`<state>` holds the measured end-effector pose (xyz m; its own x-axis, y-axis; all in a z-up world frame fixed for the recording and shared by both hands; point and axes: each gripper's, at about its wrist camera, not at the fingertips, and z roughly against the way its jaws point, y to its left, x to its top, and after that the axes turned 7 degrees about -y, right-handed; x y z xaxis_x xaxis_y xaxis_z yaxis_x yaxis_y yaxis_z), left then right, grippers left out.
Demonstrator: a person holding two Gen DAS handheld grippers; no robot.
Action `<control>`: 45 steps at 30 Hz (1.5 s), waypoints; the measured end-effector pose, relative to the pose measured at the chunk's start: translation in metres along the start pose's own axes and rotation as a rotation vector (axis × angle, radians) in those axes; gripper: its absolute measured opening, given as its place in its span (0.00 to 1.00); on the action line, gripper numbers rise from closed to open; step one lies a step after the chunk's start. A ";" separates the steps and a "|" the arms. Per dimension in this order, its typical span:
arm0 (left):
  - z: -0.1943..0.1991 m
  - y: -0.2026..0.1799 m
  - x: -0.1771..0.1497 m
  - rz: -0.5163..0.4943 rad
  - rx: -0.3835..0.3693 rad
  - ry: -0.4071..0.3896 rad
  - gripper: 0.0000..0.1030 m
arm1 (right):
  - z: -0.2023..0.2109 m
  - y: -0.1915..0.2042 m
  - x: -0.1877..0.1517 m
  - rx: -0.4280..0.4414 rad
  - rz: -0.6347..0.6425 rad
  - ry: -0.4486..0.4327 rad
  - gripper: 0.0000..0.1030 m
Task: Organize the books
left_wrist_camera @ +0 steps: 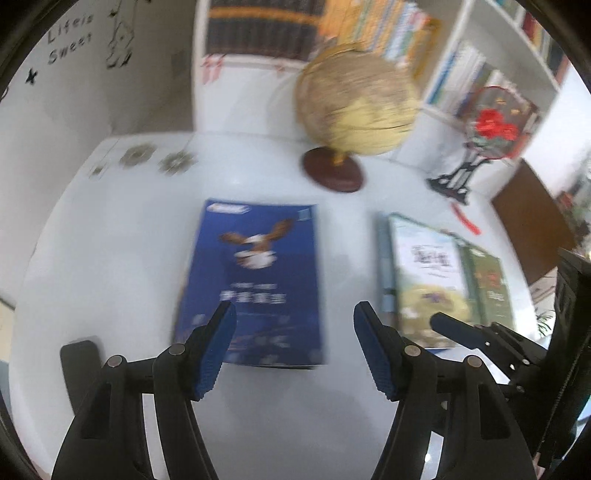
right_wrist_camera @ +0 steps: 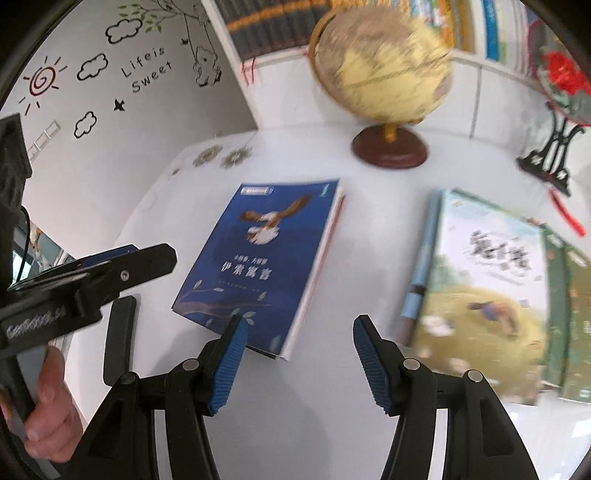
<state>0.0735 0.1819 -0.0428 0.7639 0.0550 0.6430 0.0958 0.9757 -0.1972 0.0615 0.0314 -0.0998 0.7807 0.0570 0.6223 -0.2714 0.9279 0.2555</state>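
A blue book with an eagle on its cover (left_wrist_camera: 255, 280) (right_wrist_camera: 258, 258) lies flat in the middle of the white table (left_wrist_camera: 122, 236). A red edge shows under its right side. To its right, picture books with green covers (left_wrist_camera: 443, 280) (right_wrist_camera: 487, 295) lie in a flat pile. My left gripper (left_wrist_camera: 294, 314) hangs open above the blue book's near edge, nothing between its blue pads. My right gripper (right_wrist_camera: 301, 321) is open too, empty, over the bare gap between the blue book and the pile. A person's hand (right_wrist_camera: 48, 406) holds the left gripper.
A globe (left_wrist_camera: 354, 107) (right_wrist_camera: 384, 62) on a dark red base stands behind the books. A round ornament on a black stand (left_wrist_camera: 491, 125) is at the back right. Full bookshelves (left_wrist_camera: 258, 33) rise behind. A flat black piece (left_wrist_camera: 79, 354) (right_wrist_camera: 118, 332) lies at the near left.
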 end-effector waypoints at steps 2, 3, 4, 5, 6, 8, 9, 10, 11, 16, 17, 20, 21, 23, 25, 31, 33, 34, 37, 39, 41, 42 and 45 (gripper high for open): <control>0.010 -0.023 0.001 -0.014 -0.017 -0.016 0.62 | 0.022 -0.011 0.001 -0.011 -0.002 -0.032 0.57; 0.014 -0.033 0.000 -0.023 -0.019 -0.021 0.62 | 0.030 -0.015 0.000 -0.016 -0.004 -0.042 0.57; 0.017 -0.042 -0.001 -0.030 -0.020 -0.026 0.62 | 0.041 -0.022 -0.001 -0.022 -0.010 -0.056 0.58; 0.022 -0.053 -0.003 -0.037 -0.024 -0.035 0.62 | 0.053 -0.029 -0.003 -0.028 -0.019 -0.069 0.58; 0.025 -0.063 -0.005 -0.043 -0.031 -0.039 0.62 | 0.063 -0.036 -0.005 -0.030 -0.028 -0.080 0.58; 0.033 -0.085 -0.011 -0.055 -0.045 -0.041 0.62 | 0.082 -0.050 -0.009 -0.037 -0.051 -0.095 0.60; 0.036 -0.095 -0.013 -0.061 -0.043 -0.041 0.62 | 0.093 -0.058 -0.011 -0.043 -0.067 -0.102 0.60; 0.039 -0.106 -0.016 -0.066 -0.042 -0.041 0.62 | 0.103 -0.067 -0.014 -0.045 -0.086 -0.109 0.60; 0.043 -0.116 -0.019 -0.071 -0.045 -0.044 0.62 | 0.111 -0.074 -0.017 -0.045 -0.102 -0.113 0.62; 0.062 -0.160 -0.035 -0.094 -0.054 -0.063 0.62 | 0.153 -0.110 -0.034 -0.069 -0.181 -0.141 0.73; 0.065 -0.169 -0.039 -0.100 -0.055 -0.067 0.62 | 0.163 -0.116 -0.037 -0.076 -0.186 -0.149 0.73; 0.073 -0.189 -0.049 -0.104 -0.063 -0.075 0.62 | 0.185 -0.129 -0.046 -0.085 -0.190 -0.173 0.74; 0.076 -0.195 -0.051 -0.106 -0.063 -0.078 0.62 | 0.193 -0.133 -0.050 -0.089 -0.187 -0.181 0.75; 0.084 -0.201 -0.055 -0.115 -0.055 -0.094 0.62 | 0.207 -0.142 -0.056 -0.099 -0.184 -0.193 0.75; 0.089 -0.198 -0.056 -0.115 -0.048 -0.103 0.62 | 0.220 -0.153 -0.062 -0.119 -0.186 -0.214 0.75; 0.094 -0.168 -0.046 -0.045 -0.032 -0.092 0.62 | 0.249 -0.184 -0.074 -0.183 -0.197 -0.280 0.75; 0.085 -0.157 -0.038 -0.007 -0.053 -0.074 0.62 | 0.250 -0.191 -0.073 -0.191 -0.215 -0.283 0.75; 0.075 -0.151 -0.033 0.008 -0.063 -0.057 0.62 | 0.249 -0.194 -0.073 -0.189 -0.225 -0.283 0.75; 0.045 -0.145 -0.025 0.022 -0.088 -0.015 0.62 | 0.237 -0.202 -0.071 -0.183 -0.251 -0.266 0.75; 0.022 -0.144 -0.019 0.022 -0.094 0.018 0.62 | 0.223 -0.203 -0.066 -0.188 -0.252 -0.245 0.75; -0.003 -0.142 -0.016 0.016 -0.123 0.054 0.62 | 0.207 -0.205 -0.058 -0.182 -0.254 -0.227 0.75; -0.013 -0.142 -0.015 0.012 -0.134 0.067 0.62 | 0.200 -0.205 -0.054 -0.171 -0.255 -0.223 0.75; -0.051 -0.139 -0.012 -0.009 -0.158 0.121 0.62 | 0.167 -0.207 -0.041 -0.183 -0.259 -0.194 0.75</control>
<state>0.0837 0.0346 -0.0606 0.8327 0.0108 0.5536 0.1952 0.9299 -0.3118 -0.0089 -0.2246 -0.0546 0.6846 -0.2427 0.6874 0.0399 0.9540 0.2971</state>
